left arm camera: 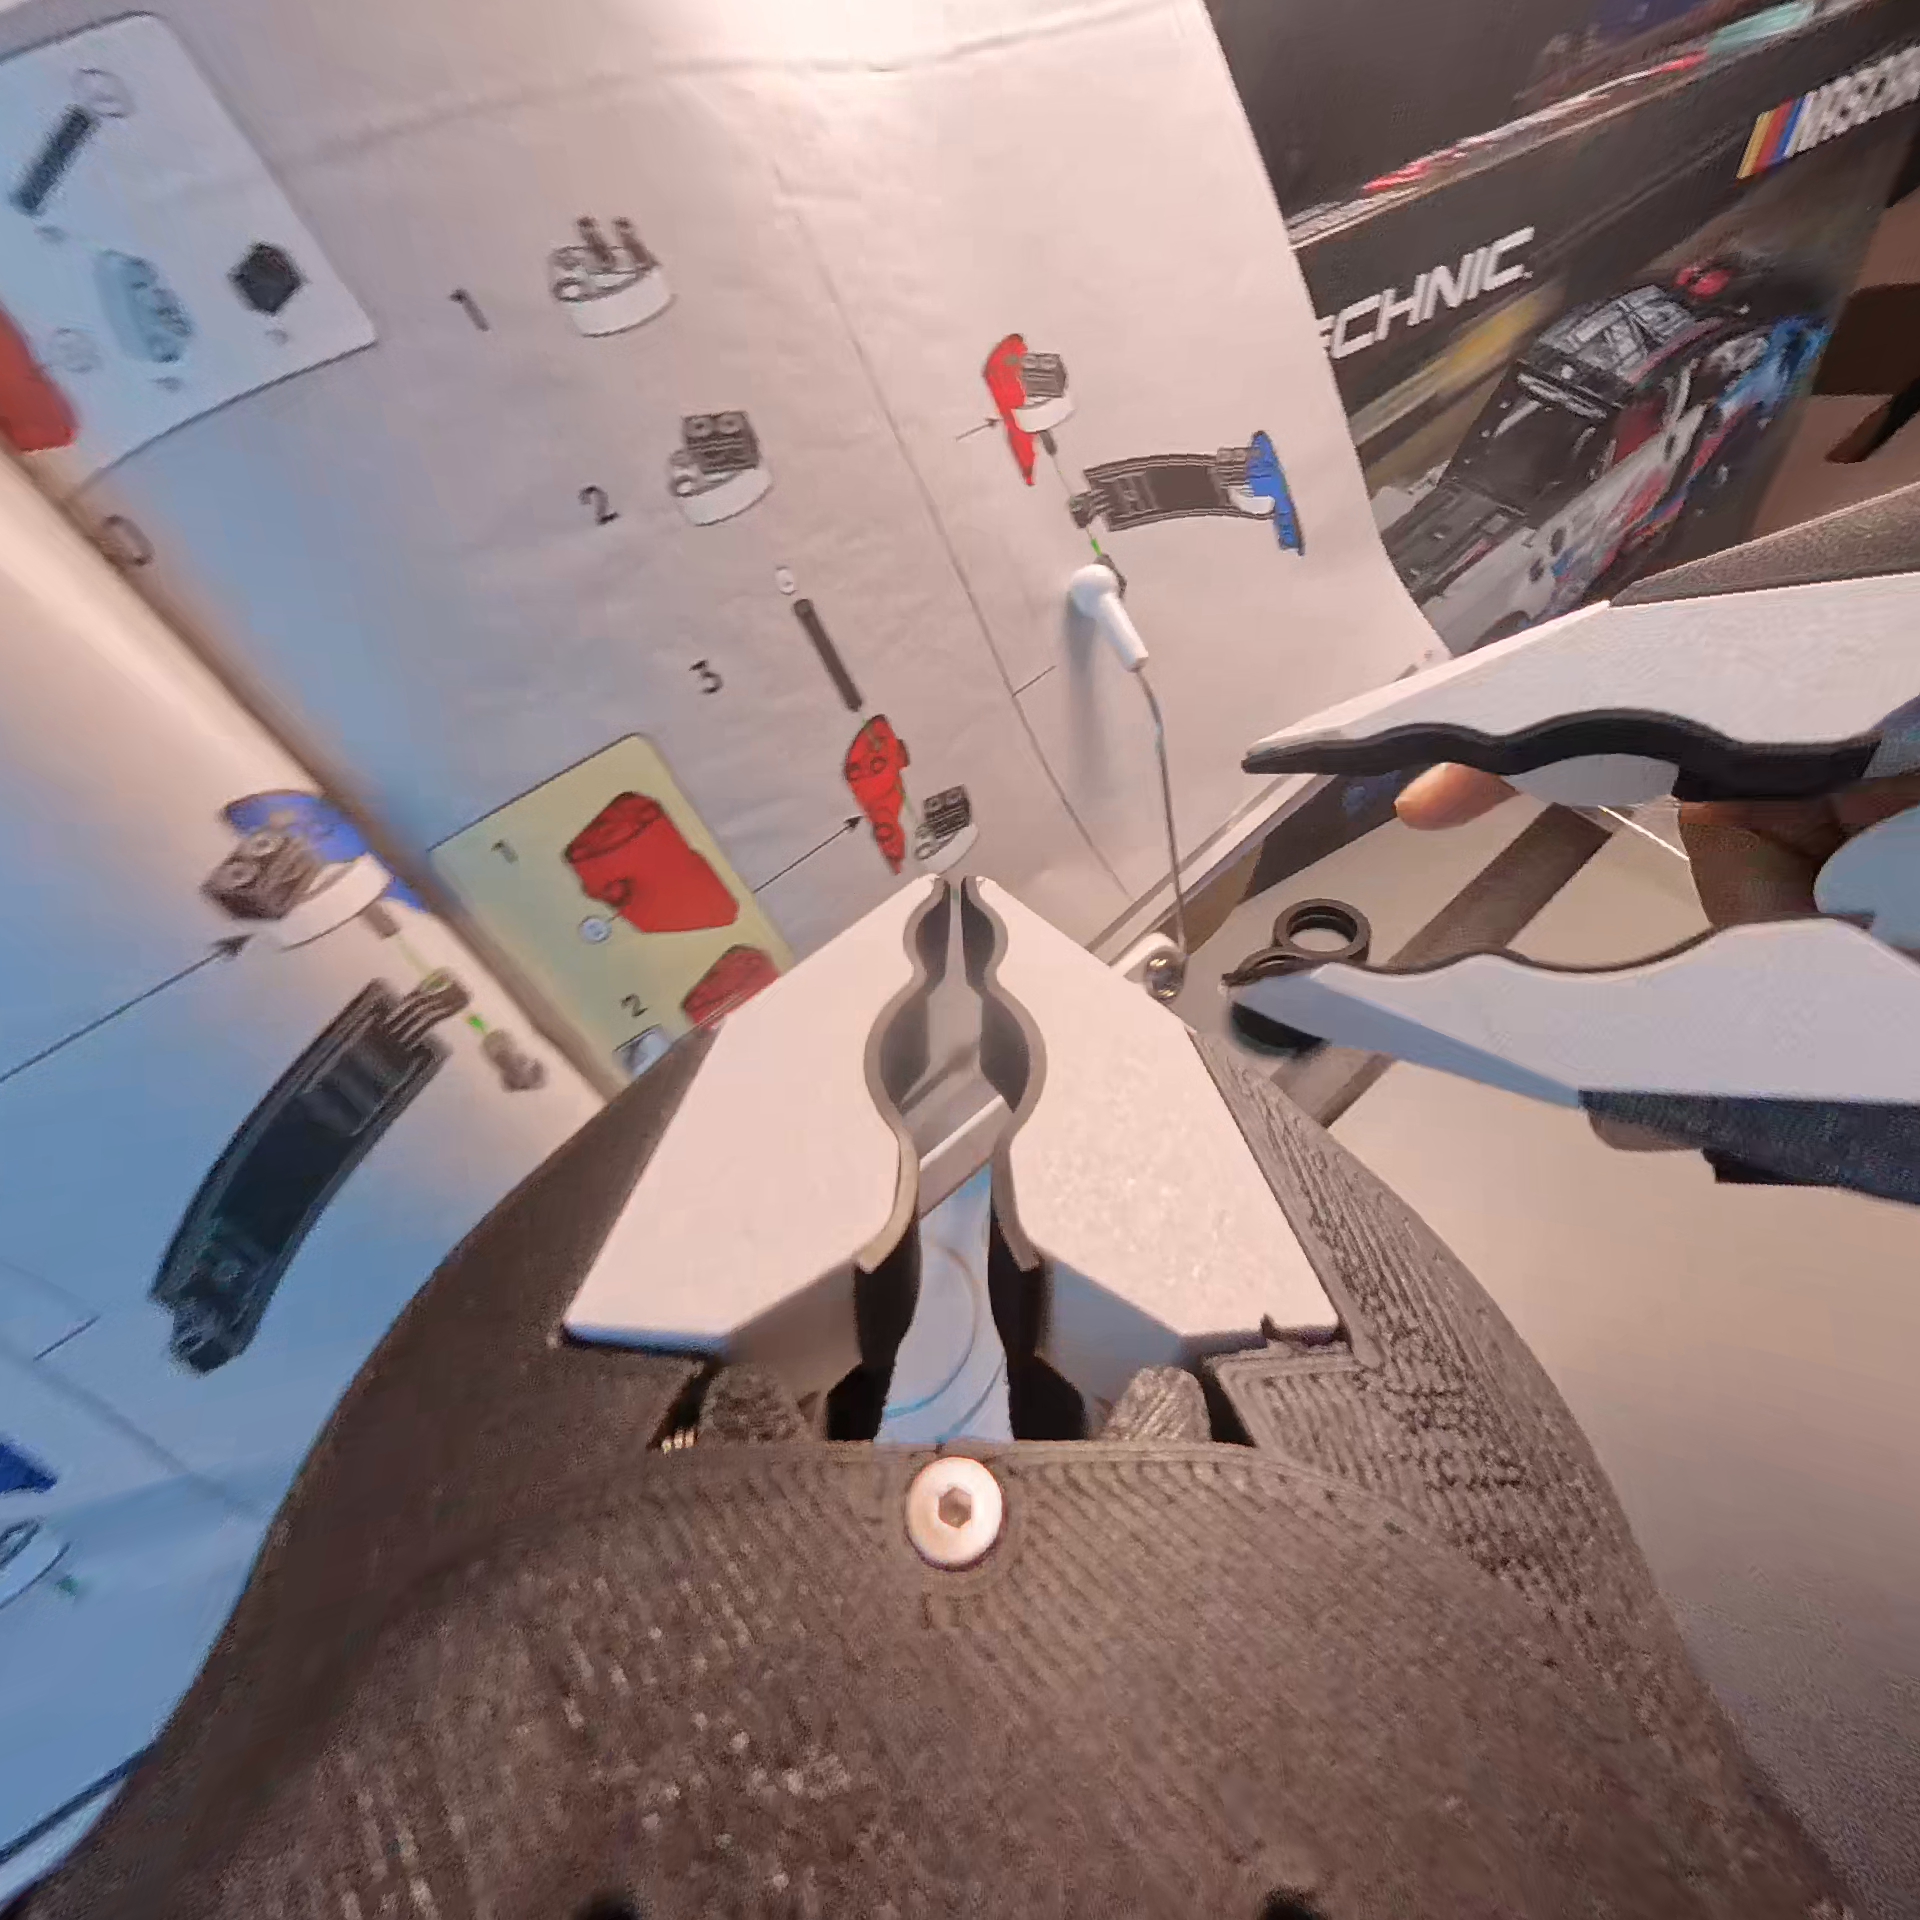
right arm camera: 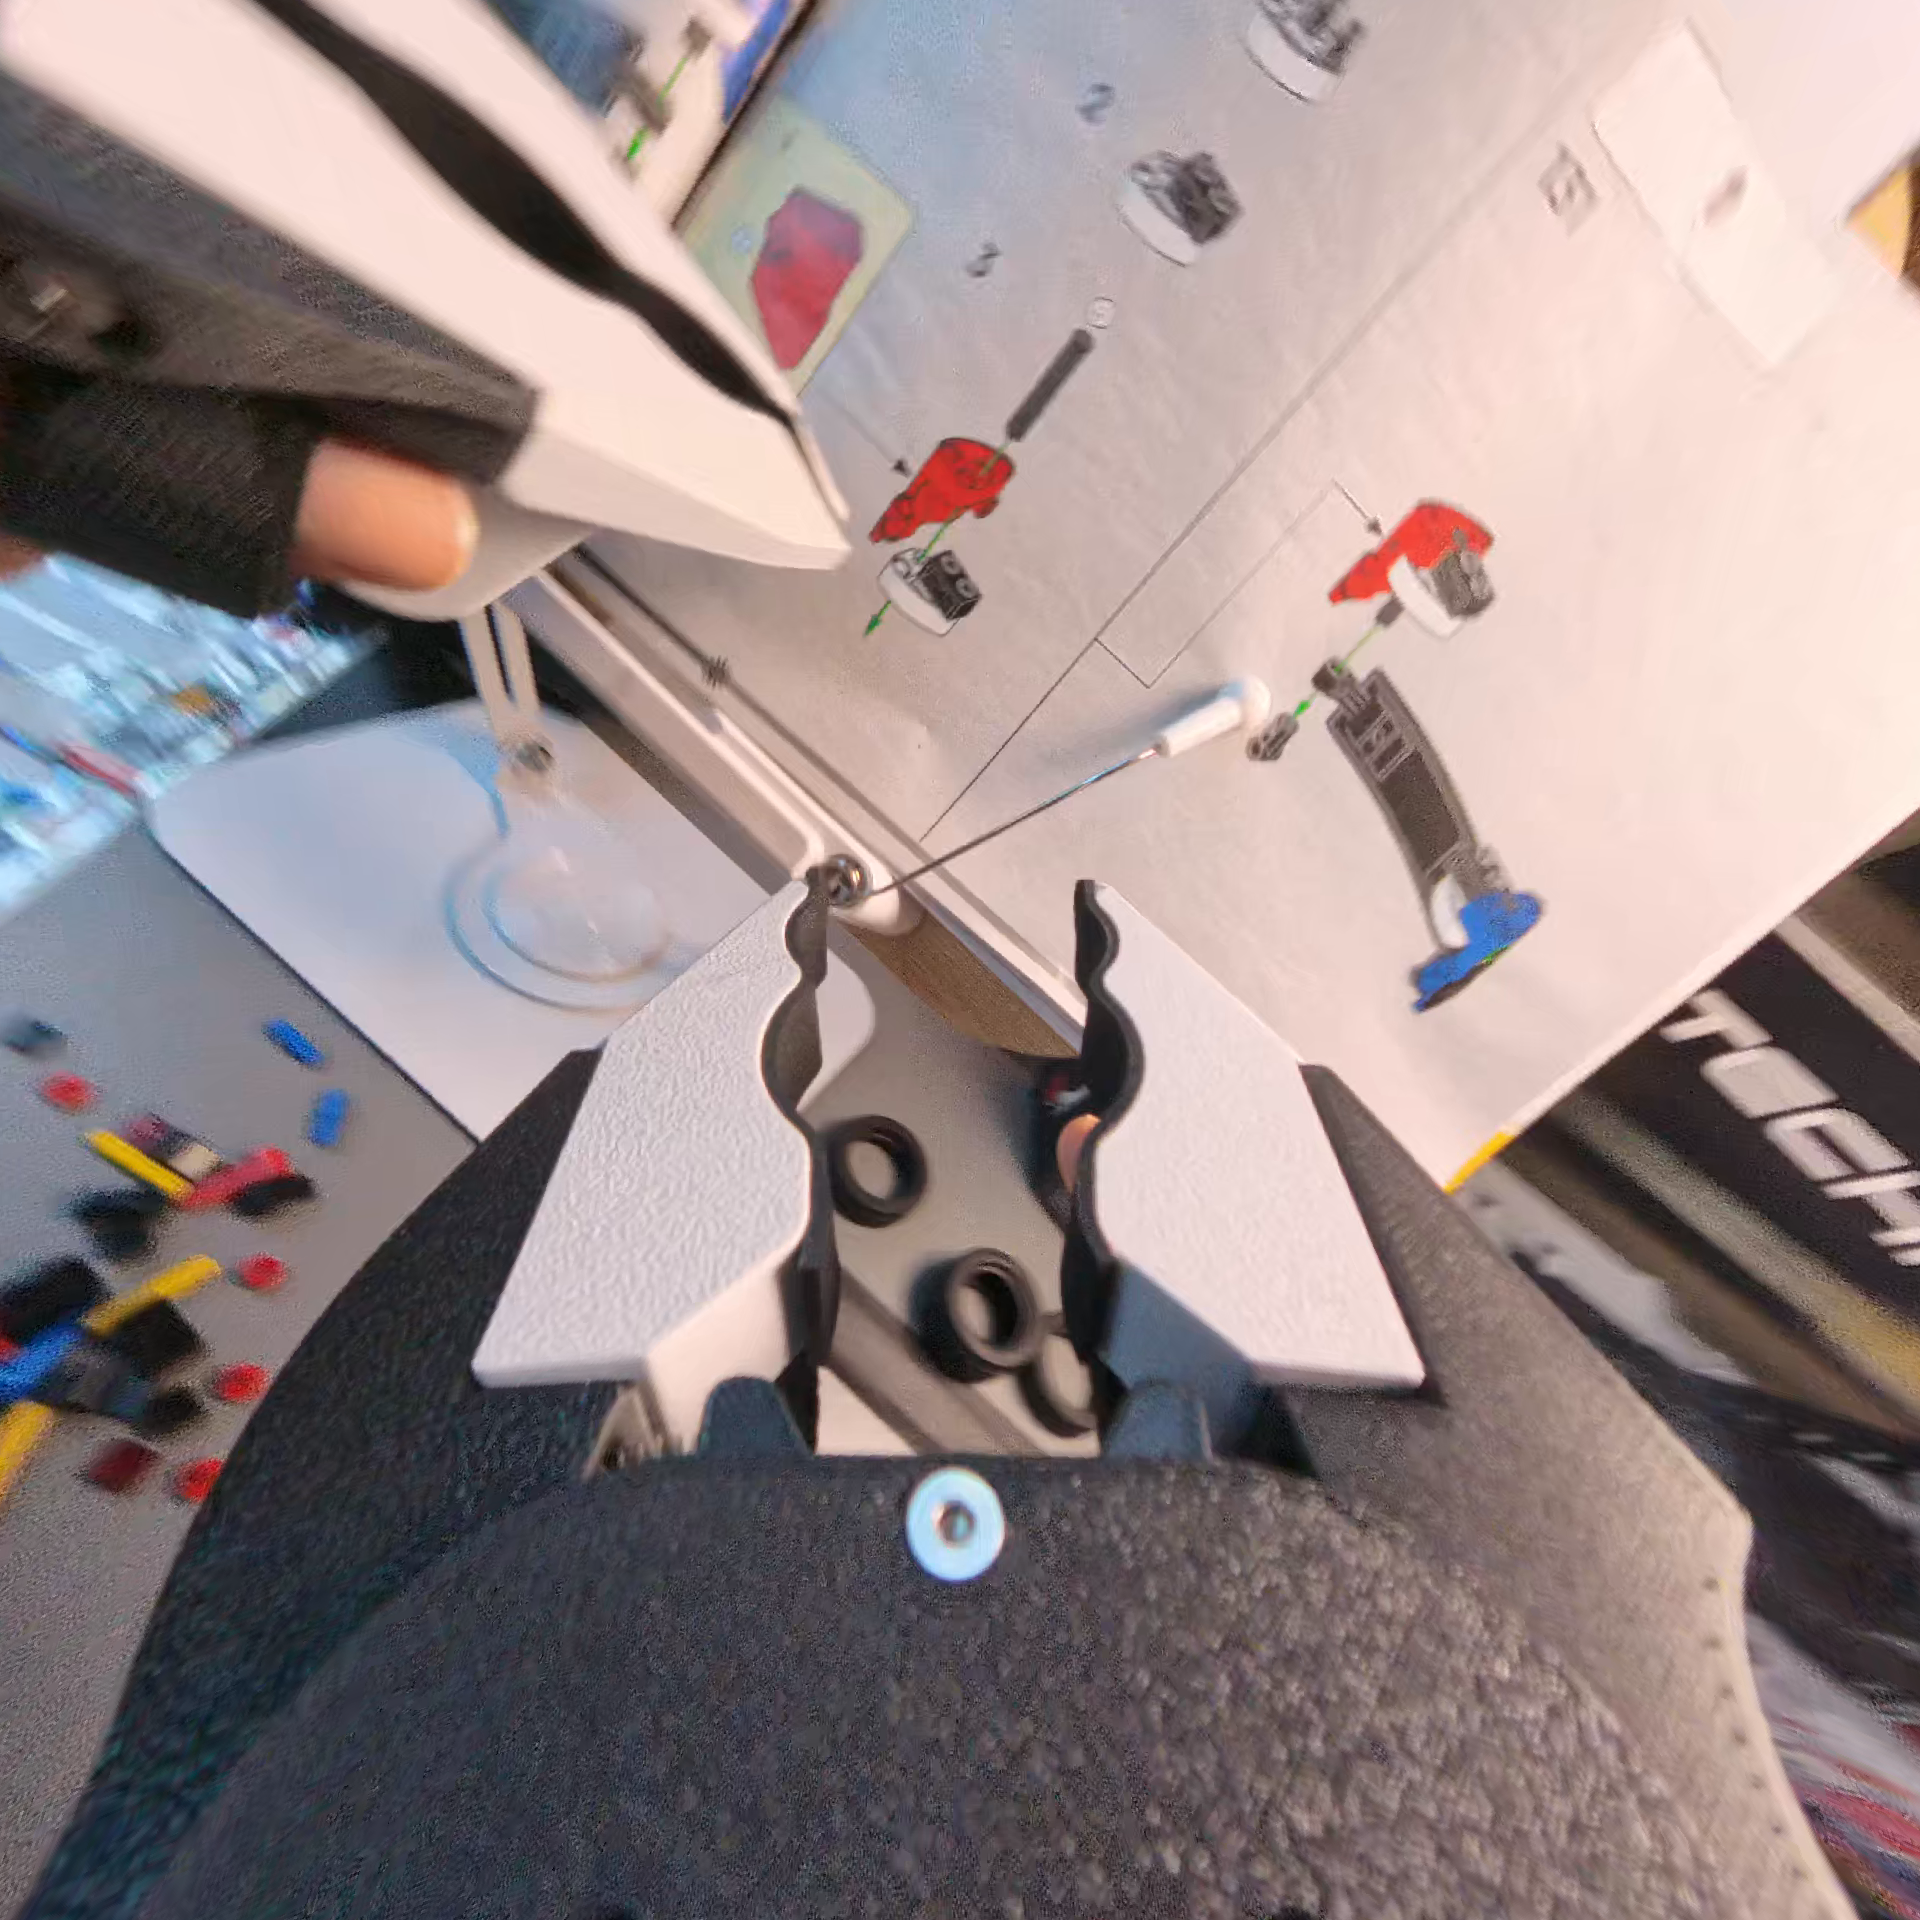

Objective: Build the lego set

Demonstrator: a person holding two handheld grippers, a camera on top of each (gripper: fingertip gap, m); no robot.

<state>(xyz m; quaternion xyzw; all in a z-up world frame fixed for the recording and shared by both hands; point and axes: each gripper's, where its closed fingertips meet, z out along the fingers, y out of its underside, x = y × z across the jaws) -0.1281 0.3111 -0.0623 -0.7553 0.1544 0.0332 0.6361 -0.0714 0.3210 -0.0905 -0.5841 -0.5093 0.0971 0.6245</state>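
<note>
The open instruction booklet (left arm camera: 727,416) stands on a white book stand and fills the left wrist view; it also shows in the right wrist view (right arm camera: 1351,364). My left gripper (left arm camera: 958,885) is shut with nothing visible between its tips, which are held close in front of the page. It appears at the upper left of the right wrist view (right arm camera: 821,499). My right gripper (right arm camera: 945,899) is open and empty, hovering over black tyres (right arm camera: 873,1169) at the foot of the stand. In the left wrist view the right gripper (left arm camera: 1242,883) is at the right, beside the tyres (left arm camera: 1320,930).
A wire page holder with a white tip (right arm camera: 1210,717) presses on the booklet. The dark set box (left arm camera: 1610,312) stands behind to the right. Several loose coloured bricks (right arm camera: 156,1247) lie on the grey table to the left. The stand's white base (right arm camera: 343,883) carries a clear dome. Left tips to right tips: about 7 centimeters.
</note>
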